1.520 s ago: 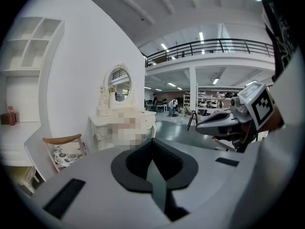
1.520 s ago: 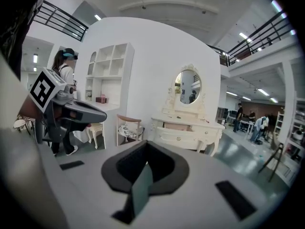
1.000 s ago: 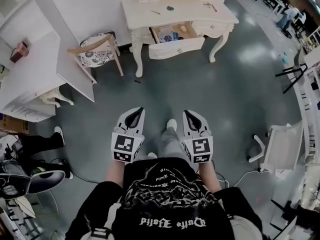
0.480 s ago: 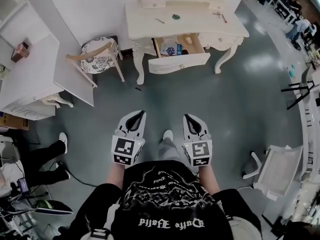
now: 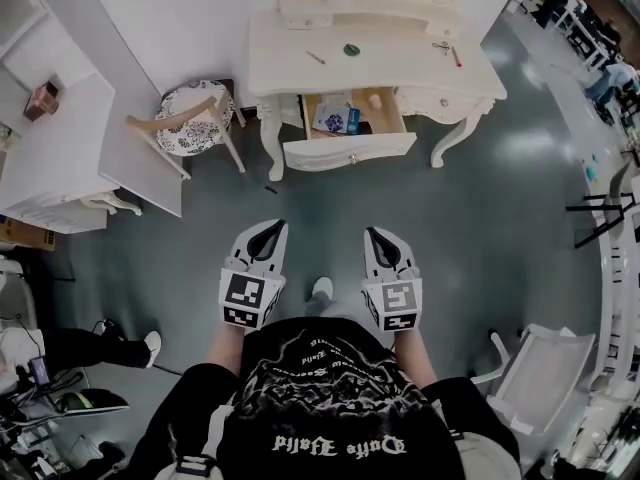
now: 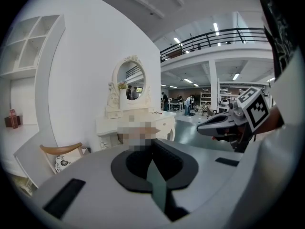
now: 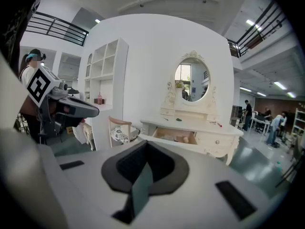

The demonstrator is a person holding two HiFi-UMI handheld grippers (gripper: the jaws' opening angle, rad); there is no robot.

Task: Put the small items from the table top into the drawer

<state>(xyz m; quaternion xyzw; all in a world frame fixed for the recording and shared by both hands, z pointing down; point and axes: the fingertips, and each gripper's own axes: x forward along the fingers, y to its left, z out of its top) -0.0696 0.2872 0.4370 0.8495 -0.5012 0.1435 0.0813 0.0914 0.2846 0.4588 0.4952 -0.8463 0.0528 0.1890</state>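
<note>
The white dressing table (image 5: 400,68) stands ahead of me with its middle drawer (image 5: 348,150) pulled open. On the top lie a thin stick (image 5: 315,57), a dark round item (image 5: 351,49), scissors (image 5: 441,47) and a red pen (image 5: 457,56). A blue-and-white packet (image 5: 335,118) and a small pale item (image 5: 375,99) are in the drawer. My left gripper (image 5: 272,227) and right gripper (image 5: 372,234) are held side by side near my body, well short of the table. Both are shut and empty. The open drawer (image 7: 174,136) also shows in the right gripper view.
A wooden chair with a patterned cushion (image 5: 195,113) stands left of the table. A white cabinet (image 5: 70,148) fills the left side. Another white chair (image 5: 545,378) is at the lower right. A person's legs (image 5: 70,348) show at the lower left. Grey floor lies between me and the table.
The table and open drawer have come nearer and lower in the head view. Both grippers have kept their place in front of my body, still shut.
</note>
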